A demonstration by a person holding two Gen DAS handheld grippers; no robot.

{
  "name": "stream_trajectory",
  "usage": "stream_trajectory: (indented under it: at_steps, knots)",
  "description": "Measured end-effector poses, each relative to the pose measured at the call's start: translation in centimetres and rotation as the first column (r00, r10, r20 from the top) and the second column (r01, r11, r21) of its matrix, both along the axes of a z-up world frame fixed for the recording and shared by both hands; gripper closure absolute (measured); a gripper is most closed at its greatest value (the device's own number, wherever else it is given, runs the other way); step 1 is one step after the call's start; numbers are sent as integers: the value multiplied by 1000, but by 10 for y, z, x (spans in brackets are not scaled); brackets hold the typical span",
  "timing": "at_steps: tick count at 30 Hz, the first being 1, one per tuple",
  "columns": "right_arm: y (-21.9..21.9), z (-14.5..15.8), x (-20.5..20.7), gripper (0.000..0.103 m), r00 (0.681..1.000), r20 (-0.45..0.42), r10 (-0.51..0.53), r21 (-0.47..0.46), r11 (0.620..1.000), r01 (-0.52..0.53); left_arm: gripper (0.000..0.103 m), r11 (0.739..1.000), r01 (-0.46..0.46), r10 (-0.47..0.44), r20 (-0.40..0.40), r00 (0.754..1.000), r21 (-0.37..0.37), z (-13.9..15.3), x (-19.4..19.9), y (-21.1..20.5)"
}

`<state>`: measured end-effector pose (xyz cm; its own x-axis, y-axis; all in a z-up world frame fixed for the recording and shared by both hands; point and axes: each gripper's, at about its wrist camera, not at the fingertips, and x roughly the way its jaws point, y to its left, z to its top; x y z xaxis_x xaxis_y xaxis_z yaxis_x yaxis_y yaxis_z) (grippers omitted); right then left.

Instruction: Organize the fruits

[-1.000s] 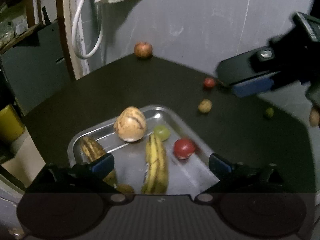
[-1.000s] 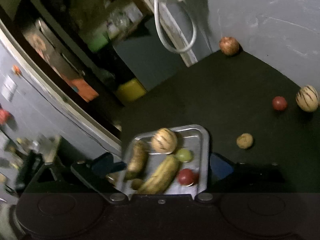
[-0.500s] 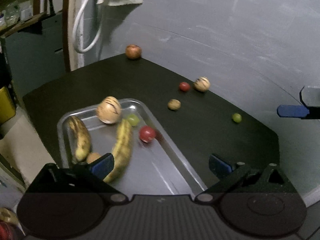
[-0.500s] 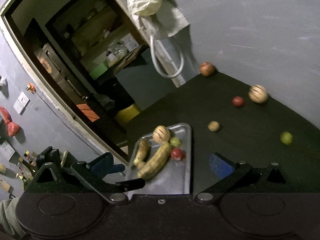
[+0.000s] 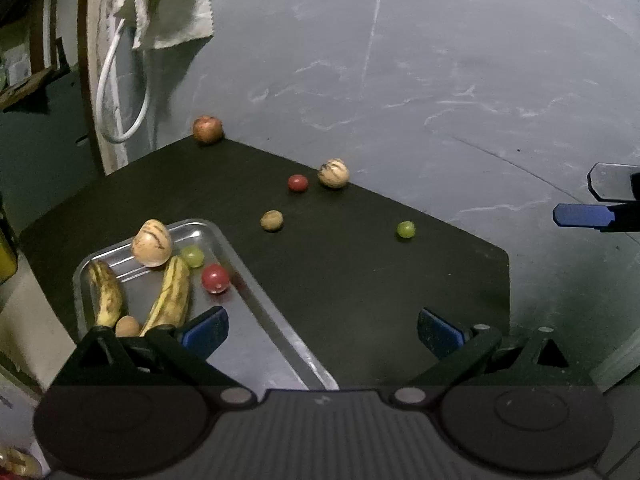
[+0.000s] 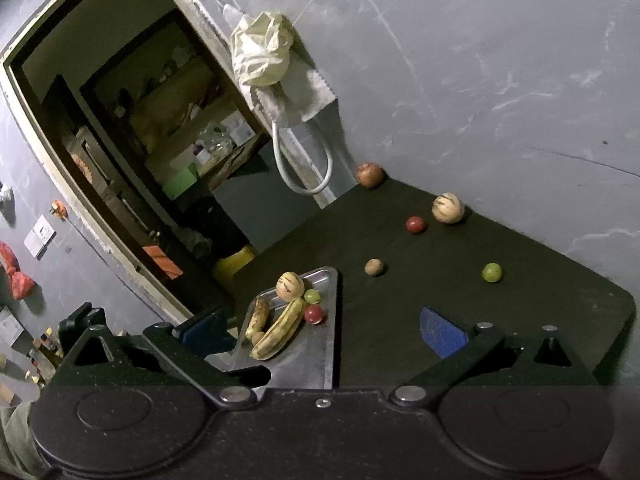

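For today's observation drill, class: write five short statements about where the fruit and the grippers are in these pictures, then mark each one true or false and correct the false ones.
1. Two bananas lie in the tray. True.
2. The green fruit on the table touches the red fruit. False: they lie well apart.
3. The left gripper holds a fruit. False: it is open and empty.
4. The apple sits at the table's far corner, by the wall. True.
5. The right gripper is shut. False: its jaws stand wide apart.
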<state>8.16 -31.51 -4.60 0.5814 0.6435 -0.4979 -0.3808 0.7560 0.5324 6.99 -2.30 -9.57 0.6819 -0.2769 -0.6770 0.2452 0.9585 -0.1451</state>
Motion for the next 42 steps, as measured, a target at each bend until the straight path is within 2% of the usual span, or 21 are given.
stream_trajectory:
  at_steps: [10,19,24,32,36,42]
  knots:
    - [-9,-11,-1,0,999,-28,-47,19,999,47,0,999,28,-28,-5,1000,42,3,7,2]
    - [10,-24,16,0,990,-54,-134,-52,990,131,0,985,139,-142,27,989,103,11,76,11]
    - [25,-30,40,1,976,-54,-212,-104,973,205,0,962,237,-245,42,969,137,9,131,9]
    - [44,-41,76,1,944,-57,-324,-182,934,309,1,911,375,-388,46,921,174,-2,222,8]
    - [47,-46,87,1,922,-61,-384,-213,907,364,1,890,423,-434,29,900,171,-14,257,1]
    - [49,-53,97,1,896,-66,-440,-241,878,414,1,867,469,-478,13,879,167,-25,290,-9]
